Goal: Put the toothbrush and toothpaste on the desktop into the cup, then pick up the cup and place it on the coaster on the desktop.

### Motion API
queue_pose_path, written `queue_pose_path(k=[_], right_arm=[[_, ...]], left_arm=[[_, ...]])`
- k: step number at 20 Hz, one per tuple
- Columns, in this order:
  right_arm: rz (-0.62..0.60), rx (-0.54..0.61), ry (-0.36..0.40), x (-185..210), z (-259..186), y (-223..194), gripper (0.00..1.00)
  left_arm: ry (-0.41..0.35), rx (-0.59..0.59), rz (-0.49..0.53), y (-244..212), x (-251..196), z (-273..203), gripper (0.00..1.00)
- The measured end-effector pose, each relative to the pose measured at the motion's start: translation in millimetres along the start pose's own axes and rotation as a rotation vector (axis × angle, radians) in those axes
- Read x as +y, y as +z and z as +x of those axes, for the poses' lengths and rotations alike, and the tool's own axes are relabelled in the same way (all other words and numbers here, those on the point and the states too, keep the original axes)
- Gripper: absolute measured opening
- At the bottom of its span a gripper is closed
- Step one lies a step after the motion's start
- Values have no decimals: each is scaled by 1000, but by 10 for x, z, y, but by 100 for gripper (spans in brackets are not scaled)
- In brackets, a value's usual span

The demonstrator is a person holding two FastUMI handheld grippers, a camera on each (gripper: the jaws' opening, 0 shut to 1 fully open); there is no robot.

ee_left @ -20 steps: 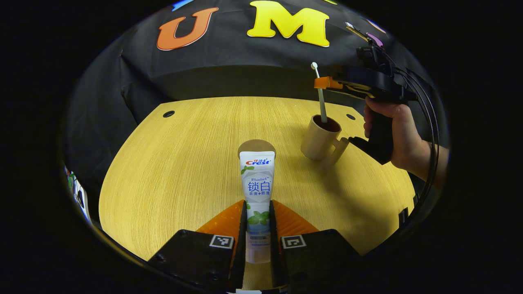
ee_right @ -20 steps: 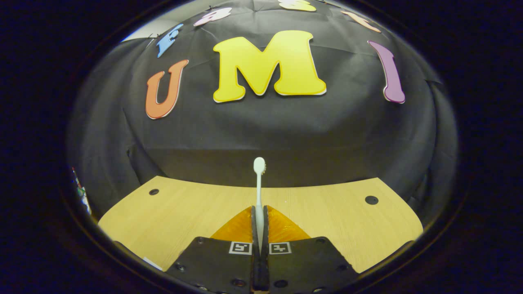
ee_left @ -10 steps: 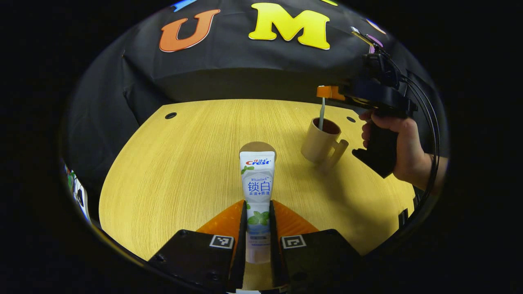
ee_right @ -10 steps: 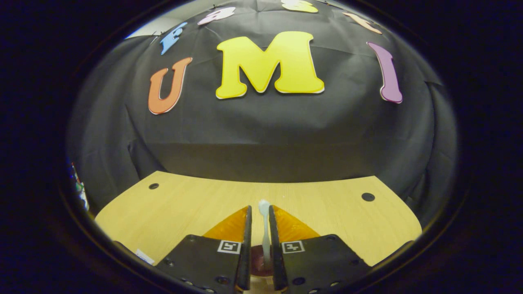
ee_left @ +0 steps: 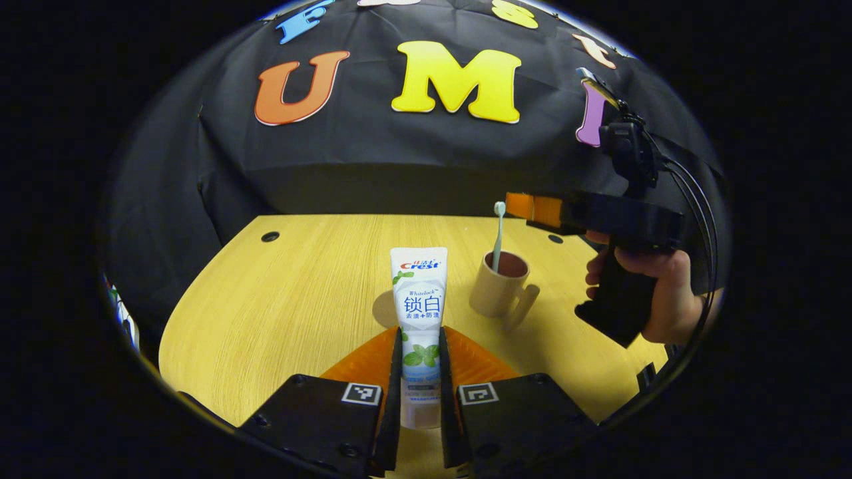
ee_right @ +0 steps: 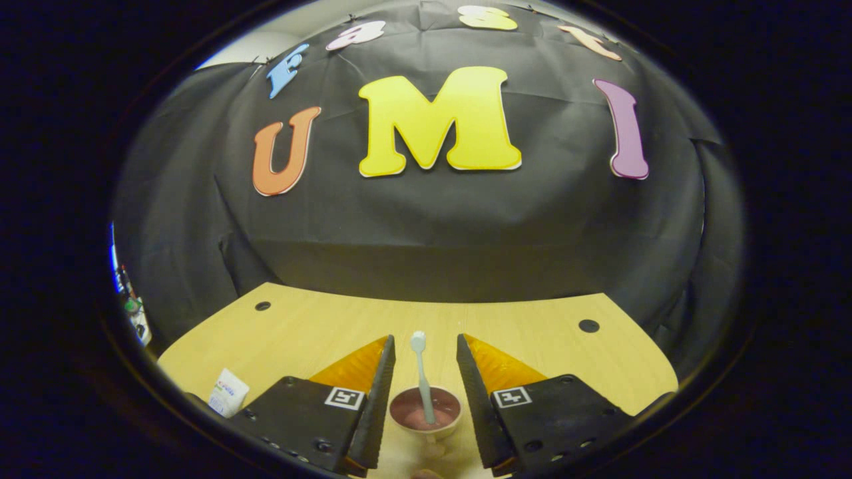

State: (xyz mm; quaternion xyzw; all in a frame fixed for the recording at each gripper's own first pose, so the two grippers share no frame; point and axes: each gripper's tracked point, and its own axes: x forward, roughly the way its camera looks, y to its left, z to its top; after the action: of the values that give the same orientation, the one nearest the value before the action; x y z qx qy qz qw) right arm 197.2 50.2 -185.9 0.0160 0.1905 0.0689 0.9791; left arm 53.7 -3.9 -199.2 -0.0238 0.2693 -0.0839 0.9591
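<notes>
The left gripper clamped a flat, glossy toothpaste tube above the wood-grain desktop, while the right gripper's jaws stood apart over the matte beige mug holding the slim toothbrush upright.

Left gripper view: low over tabletop, facing the back wall.
Right gripper view: close above cup, facing the wall.
Shared: cup, tabletop.

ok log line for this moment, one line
toothbrush: standing in cup | right gripper: jaws open, above cup | left gripper: shut on toothpaste | coaster: bare
</notes>
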Motion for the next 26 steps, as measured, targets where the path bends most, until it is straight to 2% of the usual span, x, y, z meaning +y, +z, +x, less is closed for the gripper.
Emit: queue_pose_path(k=[2,9,15,20,26], right_arm=[[-10,-7,-16,-161,-118,57,64],[-40,46,-81,-809,-376,-45,71],[-51,170,-176,-1452,-492,-562,74],[-51,249,-184,-1553,-547,-930,74],[-28,275,-193,-1591,-519,-1049,78]], left_arm=[[-17,-73,8,192,-113,123,28],[-112,-351,44,872,-616,757,28],[-203,-540,137,1188,-1115,1153,28],[-207,-566,159,1107,-1249,1444,28],[-193,-537,156,984,-1184,1601,33]])
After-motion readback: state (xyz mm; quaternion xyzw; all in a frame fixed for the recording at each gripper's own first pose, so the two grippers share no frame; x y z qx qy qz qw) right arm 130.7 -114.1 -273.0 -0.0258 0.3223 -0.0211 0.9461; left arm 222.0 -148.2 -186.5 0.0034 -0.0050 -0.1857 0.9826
